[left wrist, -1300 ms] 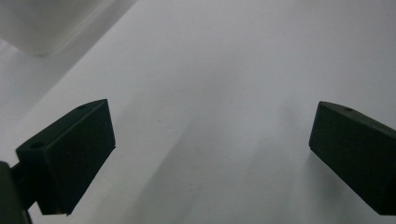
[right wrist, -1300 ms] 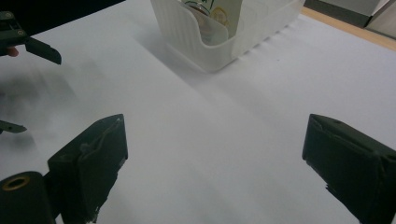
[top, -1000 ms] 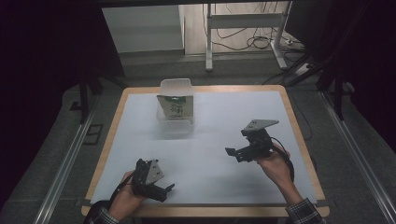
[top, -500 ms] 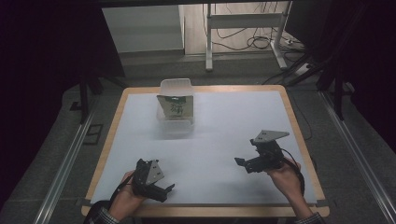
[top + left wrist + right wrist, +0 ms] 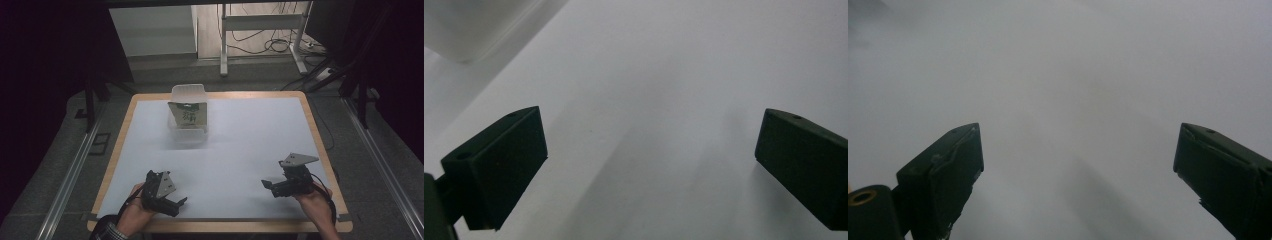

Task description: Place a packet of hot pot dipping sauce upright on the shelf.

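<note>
A clear plastic bin [image 5: 188, 95] stands at the far middle-left of the white table [image 5: 250, 135], and a dark packet with a printed label [image 5: 188, 116] stands upright in it. My left gripper [image 5: 181, 202] rests low near the front-left edge, held in a hand, its jaws wide apart and empty. In the left gripper view the left gripper [image 5: 649, 165] has only white tabletop between its jaws, with a corner of the bin [image 5: 469, 25] at top left. My right gripper [image 5: 266, 184] sits near the front-right edge, pointing left, open. The right gripper view shows the right gripper [image 5: 1078, 175] over bare table.
The table has a wooden rim [image 5: 124, 130]. Beyond its far edge a white metal frame [image 5: 260, 30] stands on the floor with cables [image 5: 270, 45] around it. A rail [image 5: 70, 175] runs along the floor at the left.
My right gripper has drawn back toward the front-right edge and come lower. The left gripper has stayed where it was.
</note>
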A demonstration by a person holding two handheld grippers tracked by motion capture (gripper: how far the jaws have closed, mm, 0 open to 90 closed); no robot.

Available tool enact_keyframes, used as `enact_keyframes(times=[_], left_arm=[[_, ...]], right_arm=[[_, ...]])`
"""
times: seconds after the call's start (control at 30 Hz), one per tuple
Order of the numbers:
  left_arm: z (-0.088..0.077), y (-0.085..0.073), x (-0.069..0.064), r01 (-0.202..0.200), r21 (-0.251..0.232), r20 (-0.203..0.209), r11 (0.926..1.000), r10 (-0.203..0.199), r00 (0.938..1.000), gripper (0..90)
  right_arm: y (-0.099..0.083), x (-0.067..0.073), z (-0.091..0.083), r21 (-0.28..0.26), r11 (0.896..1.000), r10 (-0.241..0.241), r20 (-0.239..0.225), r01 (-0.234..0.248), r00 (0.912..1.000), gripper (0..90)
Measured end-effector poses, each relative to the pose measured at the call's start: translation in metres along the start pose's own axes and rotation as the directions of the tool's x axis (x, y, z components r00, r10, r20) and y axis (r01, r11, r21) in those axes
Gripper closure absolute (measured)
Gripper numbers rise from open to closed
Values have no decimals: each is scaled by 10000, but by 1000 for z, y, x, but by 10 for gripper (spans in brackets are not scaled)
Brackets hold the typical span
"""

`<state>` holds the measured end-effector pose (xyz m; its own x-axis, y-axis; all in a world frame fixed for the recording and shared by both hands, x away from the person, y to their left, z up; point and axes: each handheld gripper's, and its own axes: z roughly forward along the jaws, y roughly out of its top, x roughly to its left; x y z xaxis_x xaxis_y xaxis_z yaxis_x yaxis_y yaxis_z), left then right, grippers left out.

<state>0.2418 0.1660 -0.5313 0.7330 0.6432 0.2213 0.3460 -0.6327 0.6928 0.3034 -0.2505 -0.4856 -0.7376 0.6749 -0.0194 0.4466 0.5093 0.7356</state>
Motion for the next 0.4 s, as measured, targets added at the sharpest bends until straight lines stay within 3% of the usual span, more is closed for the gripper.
enact_keyframes(times=[0.2,0.3,0.4], left_arm=[[0,0,0,28,-17,9,10000,-28,10000,2],[-1,0,1,37,-31,13,10000,-37,10000,1],[0,0,1,36,-46,4,10000,-36,10000,1]], right_arm=[[-16,-3,2,473,9989,1,414,-20,9991,65],[-20,-4,5,804,9960,358,400,-390,9986,62],[-21,-5,8,1050,9936,361,527,-415,9980,56]])
